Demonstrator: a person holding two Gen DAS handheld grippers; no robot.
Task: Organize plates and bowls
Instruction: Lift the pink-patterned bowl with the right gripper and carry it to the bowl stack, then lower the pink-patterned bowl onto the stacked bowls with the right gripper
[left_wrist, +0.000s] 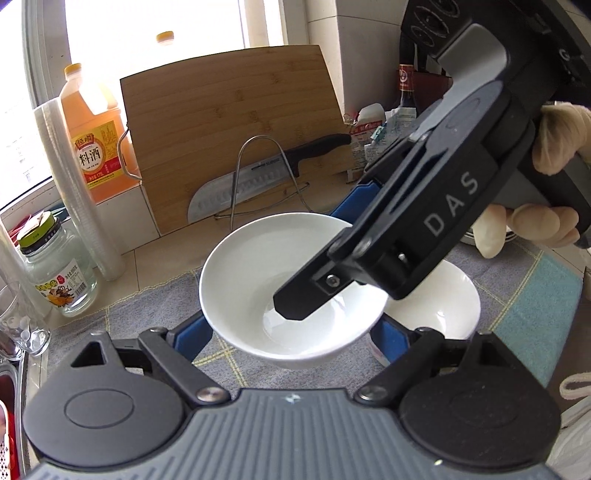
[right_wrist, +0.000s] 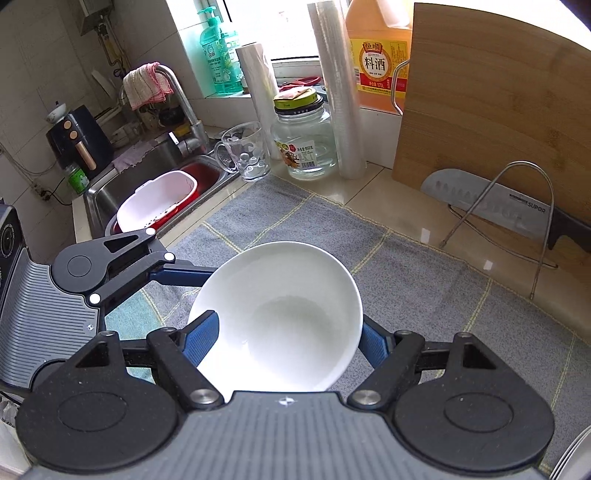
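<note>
A white bowl (left_wrist: 258, 266) (right_wrist: 288, 295) hangs just above the grey checked cloth (left_wrist: 147, 306). My left gripper (left_wrist: 291, 326) cradles the bowl's lower wall, with a blue pad against each side. My right gripper (left_wrist: 325, 254) (right_wrist: 288, 325) comes in from the upper right onto the same bowl. Its black finger (left_wrist: 299, 301) reaches over the bowl's inside, and the other pad (right_wrist: 371, 339) lies against the outer wall. In the right wrist view the left gripper (right_wrist: 184, 275) meets the bowl's far left rim. A second white bowl (left_wrist: 443, 306) sits on the cloth behind.
A bamboo cutting board (left_wrist: 229, 122), a knife (left_wrist: 236, 192) and a wire rack (left_wrist: 258, 177) stand at the back. A glass jar (right_wrist: 306, 144), a glass mug (right_wrist: 247, 151) and film rolls (right_wrist: 340, 92) border the sink (right_wrist: 155, 192) on the left. A gloved hand (left_wrist: 554, 136) grips the right tool.
</note>
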